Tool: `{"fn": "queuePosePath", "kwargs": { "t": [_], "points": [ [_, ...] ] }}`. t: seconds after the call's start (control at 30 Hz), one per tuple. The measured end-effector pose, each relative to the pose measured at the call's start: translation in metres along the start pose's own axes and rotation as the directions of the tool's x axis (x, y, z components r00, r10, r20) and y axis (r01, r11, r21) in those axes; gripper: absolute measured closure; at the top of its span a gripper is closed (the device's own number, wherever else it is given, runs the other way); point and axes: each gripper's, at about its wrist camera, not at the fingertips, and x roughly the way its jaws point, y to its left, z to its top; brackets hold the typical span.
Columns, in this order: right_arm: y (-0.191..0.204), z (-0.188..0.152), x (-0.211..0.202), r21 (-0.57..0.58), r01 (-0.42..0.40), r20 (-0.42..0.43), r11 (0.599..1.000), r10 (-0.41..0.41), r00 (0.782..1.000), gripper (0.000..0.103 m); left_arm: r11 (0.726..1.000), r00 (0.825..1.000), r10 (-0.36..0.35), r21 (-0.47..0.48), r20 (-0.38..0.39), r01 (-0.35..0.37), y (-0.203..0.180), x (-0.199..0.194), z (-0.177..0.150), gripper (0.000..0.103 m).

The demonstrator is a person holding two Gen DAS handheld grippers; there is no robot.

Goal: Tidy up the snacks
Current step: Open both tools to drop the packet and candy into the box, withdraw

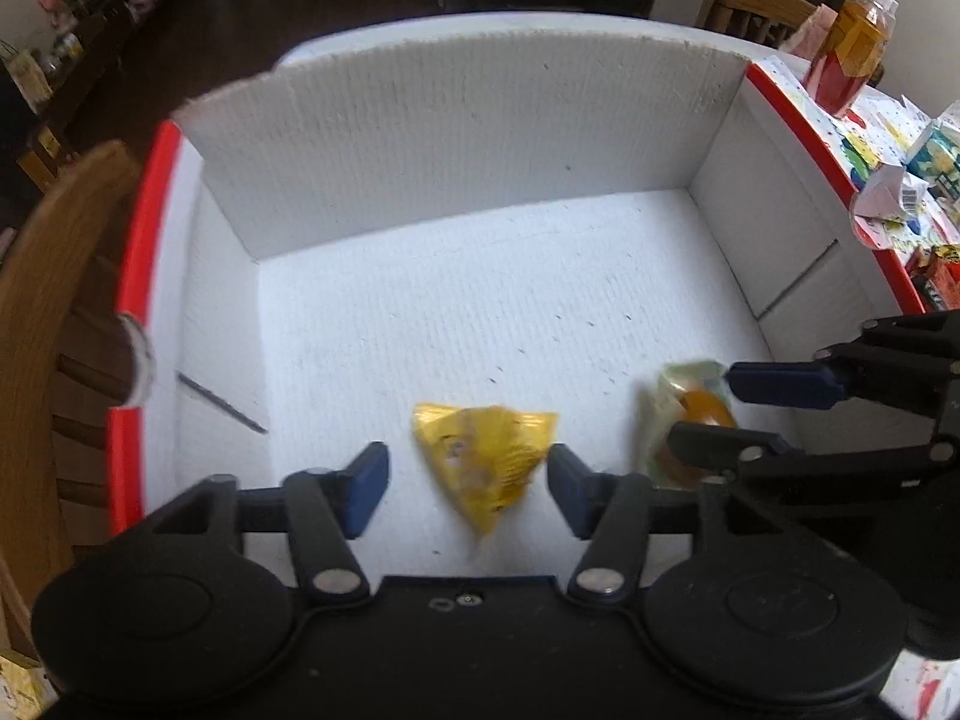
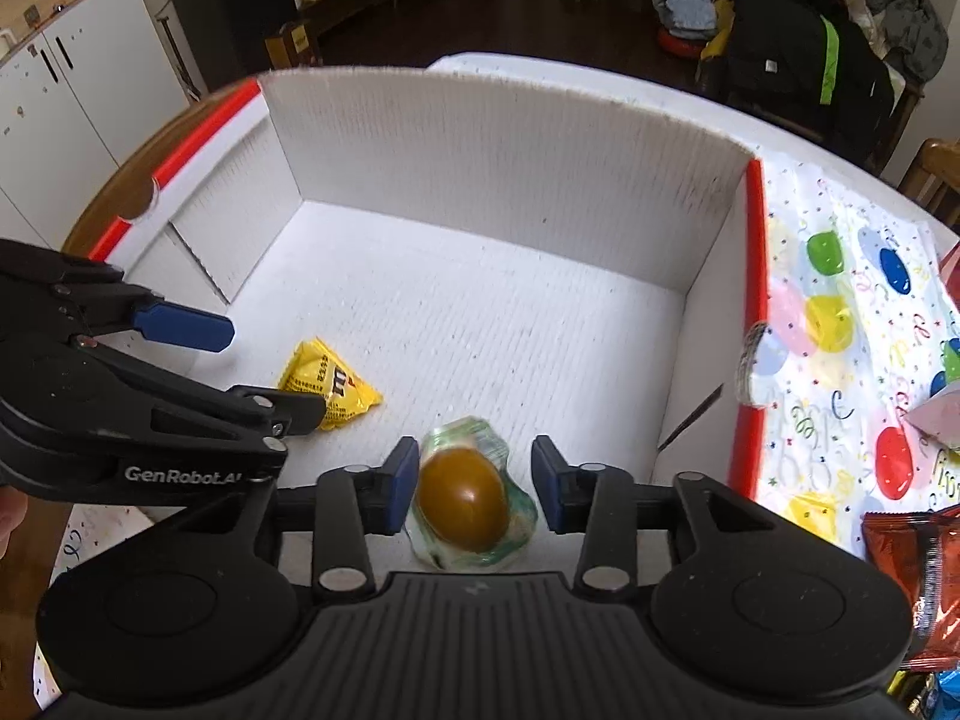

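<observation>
A white cardboard box [image 1: 480, 138] with red rims stands open in front of me; it also shows in the right wrist view [image 2: 510, 156]. On its floor lies a yellow snack packet [image 1: 486, 462] between the open fingers of my left gripper [image 1: 468, 489], apart from both pads. The packet also shows in the right wrist view [image 2: 330, 387]. A clear-wrapped brown egg snack [image 2: 462, 498] lies between the open fingers of my right gripper [image 2: 474, 483]; it also shows in the left wrist view [image 1: 690, 414], with the right gripper [image 1: 726, 414] around it.
A party-print tablecloth [image 2: 840, 324] lies right of the box. A red snack bag [image 2: 918, 570] sits at the right edge. An orange drink bottle [image 1: 852, 48] and cartons [image 1: 924, 180] stand beyond the box's right wall. A wooden chair [image 1: 54, 312] stands at left.
</observation>
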Motion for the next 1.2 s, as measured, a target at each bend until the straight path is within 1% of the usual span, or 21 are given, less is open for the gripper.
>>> {"fn": "queuePosePath", "kwargs": {
  "t": [0.17,0.2,0.27,0.4,0.6,0.63,0.67,0.7,0.9,0.93,1.0,1.13,1.2],
  "points": [
    [-0.001,-0.004,-0.018,0.008,-0.008,0.029,1.0,0.008,1.0,0.059,1.0,0.999,-0.013,-0.018,0.031,0.013,0.004,-0.011,-0.003,0.038],
    [-0.001,-0.003,-0.022,0.01,-0.007,0.034,1.0,0.006,0.999,0.054,1.0,0.999,-0.015,-0.019,0.041,0.016,0.005,-0.015,-0.005,0.036],
    [-0.002,-0.005,-0.032,0.015,-0.002,0.055,1.0,0.001,0.998,0.047,0.999,0.998,-0.024,-0.023,0.059,0.025,0.005,-0.021,-0.007,0.035],
    [-0.006,-0.01,-0.054,0.035,0.001,0.105,0.999,-0.005,0.994,0.047,0.999,0.994,-0.034,-0.029,0.101,0.037,0.004,-0.036,-0.011,0.03],
    [-0.014,-0.017,-0.09,0.068,-0.012,0.173,0.998,0.0,0.985,0.046,0.998,0.983,-0.05,-0.039,0.179,0.058,0.002,-0.062,-0.015,0.029],
    [-0.015,-0.019,-0.095,0.073,-0.015,0.183,0.997,0.002,0.983,0.045,0.998,0.98,-0.049,-0.039,0.191,0.058,0.0,-0.067,-0.015,0.028],
    [-0.017,-0.021,-0.101,0.078,-0.02,0.193,0.997,0.004,0.981,0.043,0.998,0.978,-0.047,-0.039,0.203,0.056,-0.002,-0.071,-0.016,0.028],
    [-0.018,-0.023,-0.107,0.082,-0.025,0.205,0.996,0.008,0.979,0.04,0.998,0.975,-0.046,-0.041,0.217,0.056,-0.004,-0.077,-0.017,0.028],
    [-0.03,-0.038,-0.141,0.106,-0.053,0.275,0.993,0.022,0.961,0.039,0.997,0.951,-0.059,-0.035,0.303,0.073,-0.019,-0.108,-0.022,0.026],
    [-0.033,-0.042,-0.147,0.107,-0.056,0.285,0.993,0.024,0.958,0.038,0.997,0.947,-0.061,-0.03,0.316,0.075,-0.023,-0.114,-0.024,0.025],
    [-0.038,-0.05,-0.159,0.108,-0.058,0.308,0.993,0.022,0.951,0.032,0.997,0.937,-0.064,-0.014,0.343,0.073,-0.03,-0.123,-0.026,0.023],
    [-0.053,-0.072,-0.178,0.117,-0.048,0.344,0.992,0.005,0.939,0.031,0.997,0.922,-0.07,0.009,0.381,0.072,-0.047,-0.137,-0.032,0.019],
    [-0.063,-0.083,-0.188,0.128,-0.046,0.362,0.991,-0.003,0.932,0.031,0.997,0.917,-0.074,0.019,0.392,0.072,-0.056,-0.142,-0.034,0.018]
  ]
}}
